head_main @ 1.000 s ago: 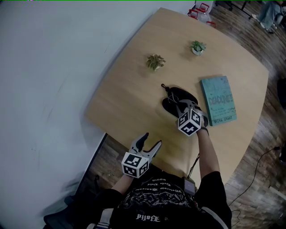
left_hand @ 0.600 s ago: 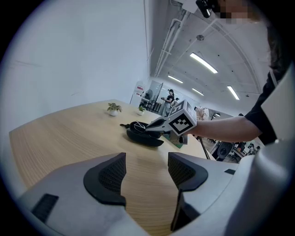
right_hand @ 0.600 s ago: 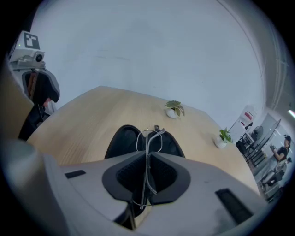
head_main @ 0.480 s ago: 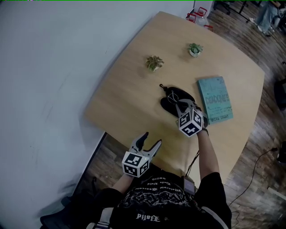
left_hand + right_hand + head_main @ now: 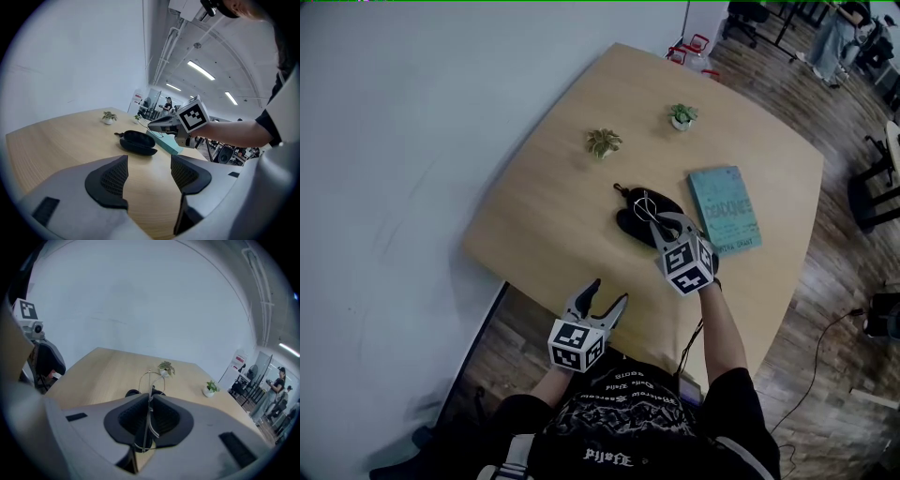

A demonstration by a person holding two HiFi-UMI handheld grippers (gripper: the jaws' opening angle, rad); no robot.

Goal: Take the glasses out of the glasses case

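The glasses [image 5: 148, 401] are pinched by their thin wire frame between the right gripper's [image 5: 150, 411] nearly closed fingers, and they seem to be lifted clear of the case [image 5: 633, 223]. The case lies open on the bench [image 5: 553, 206] just below, beside a book [image 5: 724, 208]. The left gripper [image 5: 149, 176] hangs off the bench's near edge, fingers wide apart and empty. The removal looks essentially done. What is probably left is setting the glasses down.
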